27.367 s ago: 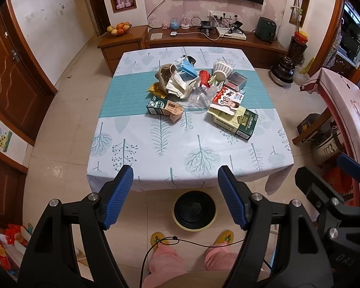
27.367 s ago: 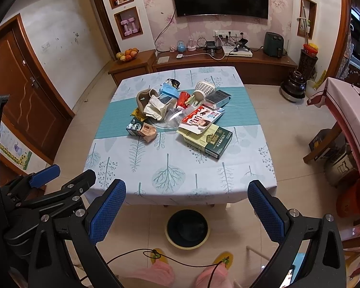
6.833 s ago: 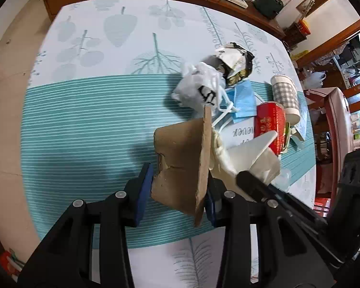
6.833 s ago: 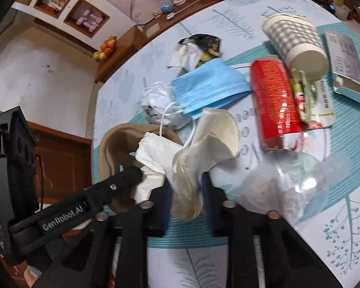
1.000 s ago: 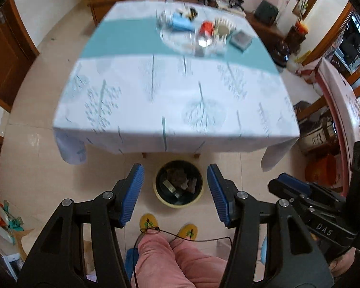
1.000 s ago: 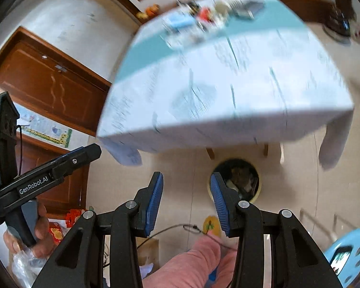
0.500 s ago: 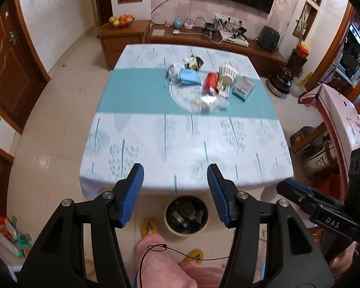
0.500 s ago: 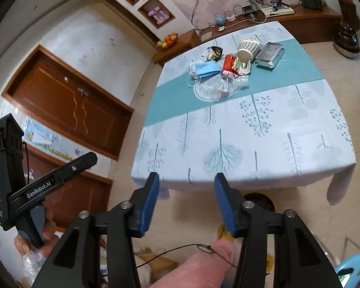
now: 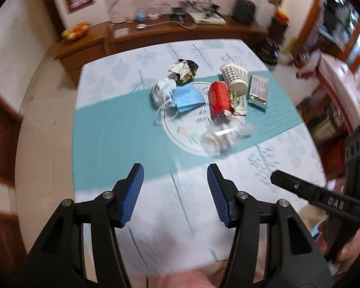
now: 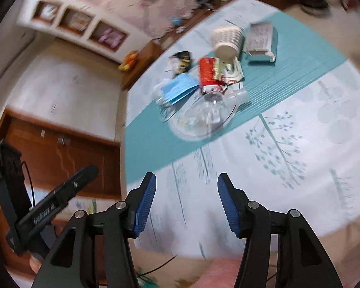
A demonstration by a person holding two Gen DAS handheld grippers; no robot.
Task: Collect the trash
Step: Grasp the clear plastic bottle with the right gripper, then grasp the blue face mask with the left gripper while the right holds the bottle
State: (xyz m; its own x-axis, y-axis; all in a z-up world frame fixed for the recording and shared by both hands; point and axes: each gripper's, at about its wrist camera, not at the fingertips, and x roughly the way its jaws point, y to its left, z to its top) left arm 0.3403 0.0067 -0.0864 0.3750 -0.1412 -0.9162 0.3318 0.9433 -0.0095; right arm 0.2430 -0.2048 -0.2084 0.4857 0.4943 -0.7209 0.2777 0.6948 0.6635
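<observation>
Trash (image 9: 204,100) heaped on teal runner (image 9: 112,134) mid-table, both grippers above near edge.

Left gripper (image 9: 175,193): jaws apart, nothing between, over white cloth (image 9: 170,218) short of the runner. Right gripper (image 10: 186,200): jaws opening, nothing between, also over the cloth. In the heap: blue mask (image 9: 188,97) beside white wad (image 9: 162,88), red can (image 9: 219,97) lying flat, checked cup (image 9: 235,76) tipped over, small box (image 9: 259,91) at the right, dark wrapper (image 9: 184,70) behind, crumpled clear plastic (image 9: 224,135) nearest, on a glass plate (image 9: 180,136). Blurred throughout.
</observation>
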